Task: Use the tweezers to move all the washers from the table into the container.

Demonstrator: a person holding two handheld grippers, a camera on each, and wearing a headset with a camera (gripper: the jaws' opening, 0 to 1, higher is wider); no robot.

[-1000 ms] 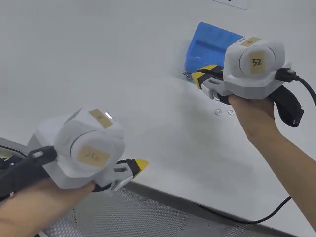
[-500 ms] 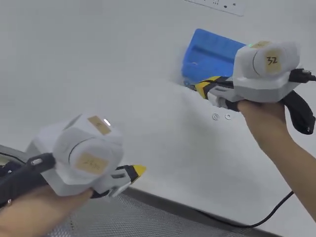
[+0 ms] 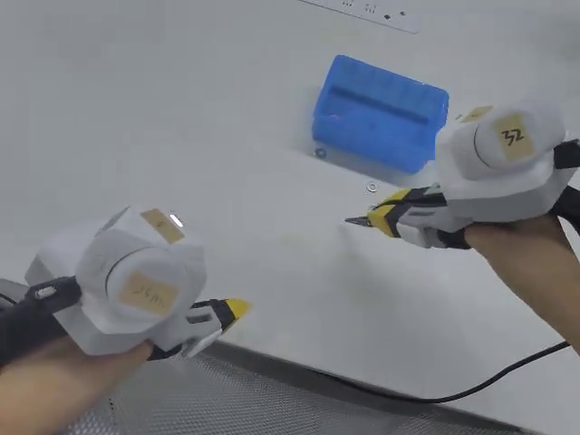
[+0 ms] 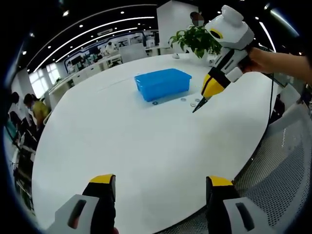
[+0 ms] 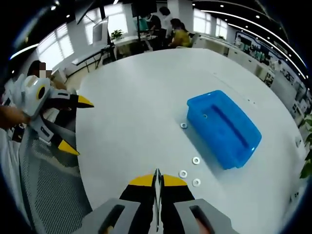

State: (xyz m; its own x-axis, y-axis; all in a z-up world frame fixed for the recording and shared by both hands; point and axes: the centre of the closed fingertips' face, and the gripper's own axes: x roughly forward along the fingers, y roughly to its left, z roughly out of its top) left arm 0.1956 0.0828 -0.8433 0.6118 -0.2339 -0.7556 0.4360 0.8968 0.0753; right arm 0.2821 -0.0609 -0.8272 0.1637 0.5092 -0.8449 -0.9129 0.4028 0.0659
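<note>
A blue container (image 3: pixel 381 111) stands at the far side of the white table (image 3: pixel 181 136). One washer (image 3: pixel 319 152) lies by its left corner and another (image 3: pixel 372 187) in front of it. In the right gripper view, several washers (image 5: pixel 196 160) lie beside the container (image 5: pixel 223 127). My right gripper (image 3: pixel 387 214) is shut on thin tweezers (image 5: pixel 157 187), whose tip (image 3: pixel 351 220) hangs over the table short of the washers. My left gripper (image 4: pixel 161 184) hovers open and empty at the table's near edge (image 3: pixel 227 313).
A metal mesh surface (image 3: pixel 272 399) lies below the table's near edge. A black cable (image 3: pixel 453 390) trails from the right gripper across the table. A power strip (image 3: pixel 372 11) sits at the far edge. People sit at desks (image 5: pixel 170 29) in the background.
The right gripper has drawn back from the container's front corner toward me, with the tweezers still held. The head camera has shifted. The left gripper has stayed near the table edge.
</note>
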